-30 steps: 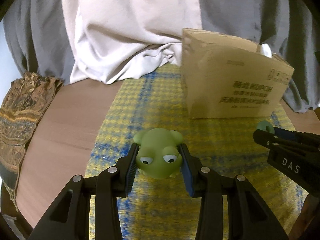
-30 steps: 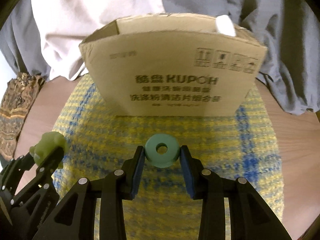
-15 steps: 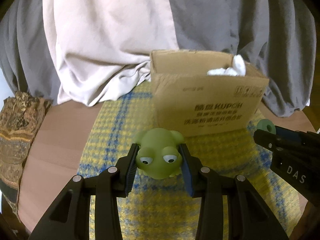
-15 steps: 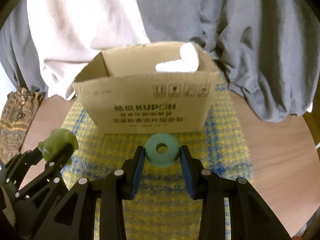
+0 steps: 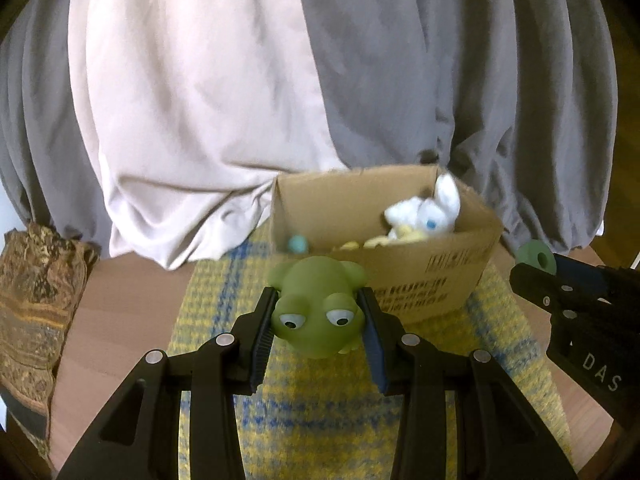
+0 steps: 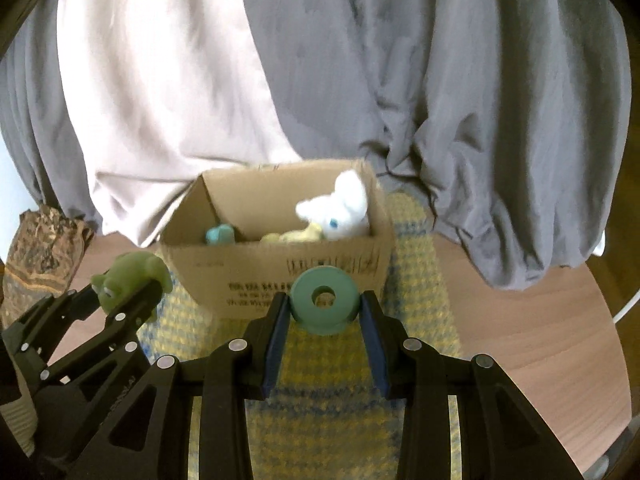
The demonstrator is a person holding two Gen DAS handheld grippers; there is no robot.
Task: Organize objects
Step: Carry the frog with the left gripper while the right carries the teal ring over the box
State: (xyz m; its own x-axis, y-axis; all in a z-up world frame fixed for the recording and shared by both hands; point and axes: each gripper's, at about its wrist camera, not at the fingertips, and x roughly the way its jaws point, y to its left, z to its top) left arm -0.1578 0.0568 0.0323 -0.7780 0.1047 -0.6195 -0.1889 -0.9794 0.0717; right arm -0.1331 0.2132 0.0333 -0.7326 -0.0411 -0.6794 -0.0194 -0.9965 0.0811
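Note:
My left gripper [image 5: 318, 312] is shut on a green rubber frog [image 5: 316, 312], held in the air above the mat and in front of the cardboard box [image 5: 440, 280]. My right gripper [image 6: 324, 306] is shut on a teal ring [image 6: 324, 300], also lifted, just short of the box's [image 6: 280, 264] near wall. The open box holds a white plush toy [image 6: 340, 210], a teal piece [image 6: 220, 234] and yellowish items. In the left wrist view, the right gripper [image 5: 532, 268] with its ring [image 5: 534, 256] shows at the right edge. The right wrist view shows the frog [image 6: 128, 274] at the left.
A yellow and blue woven mat [image 6: 416, 280] covers the middle of a round wooden table [image 6: 540, 340]. Grey and pale pink curtains [image 5: 200, 100] hang close behind the box. A patterned brown cloth [image 5: 32, 300] lies at the table's left edge.
Both grippers have risen with the frog and the ring still held. The box now appears lower and farther, and its inside with the toys has come into view.

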